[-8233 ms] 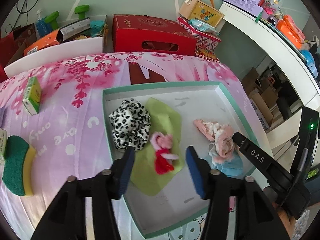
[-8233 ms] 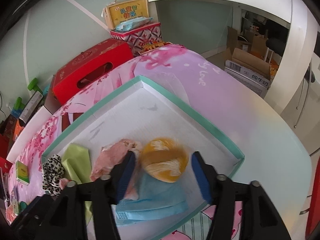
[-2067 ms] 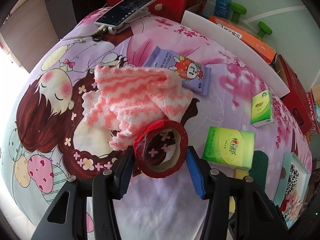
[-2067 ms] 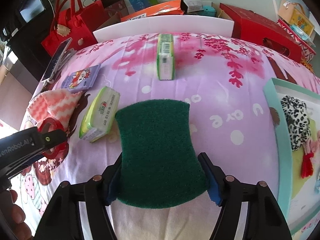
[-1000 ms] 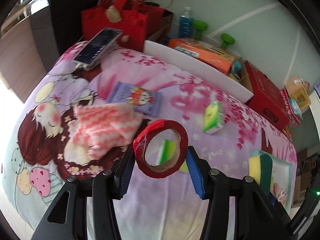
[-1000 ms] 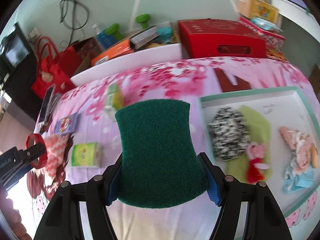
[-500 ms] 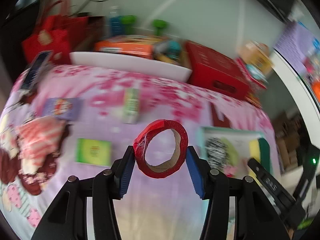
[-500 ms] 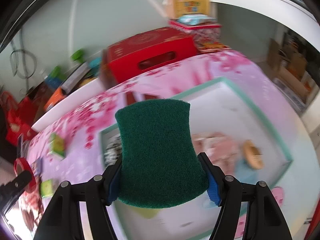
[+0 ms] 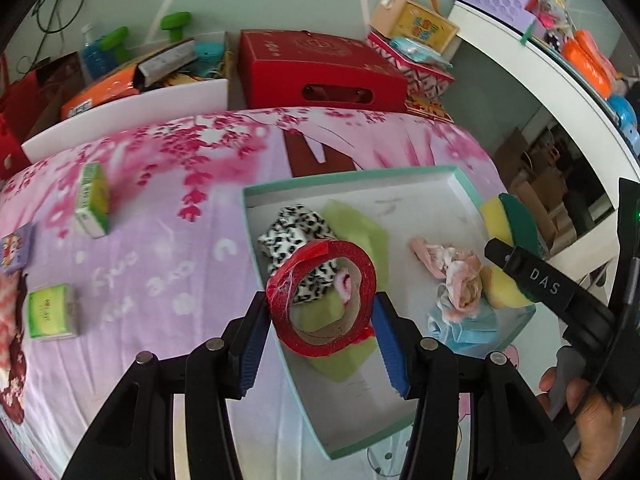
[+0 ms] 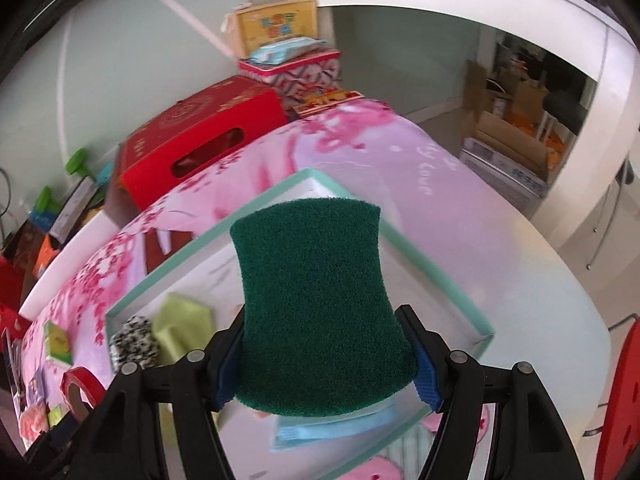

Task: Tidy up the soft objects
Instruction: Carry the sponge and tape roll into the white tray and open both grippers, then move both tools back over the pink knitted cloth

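A surface (image 9: 168, 248) draped in a pink-and-lilac blossom-print cloth carries a shallow white cardboard tray with a mint-green rim (image 9: 352, 174), in which lie a lime-green cloth (image 9: 360, 224), a black-and-white leopard-print scrunchie (image 9: 292, 226), a crumpled pink fabric piece (image 9: 452, 260) and a pale blue face mask (image 9: 464, 330). Above the tray's right part, the right gripper (image 10: 326, 364) has its fingers clamped on the sides of a green-and-yellow scouring sponge (image 10: 316, 300). Over the tray's left part, the left gripper (image 9: 322, 334) pinches a red roll of tape with a cardboard core (image 9: 320, 300) between its blue-padded fingers (image 9: 252, 344).
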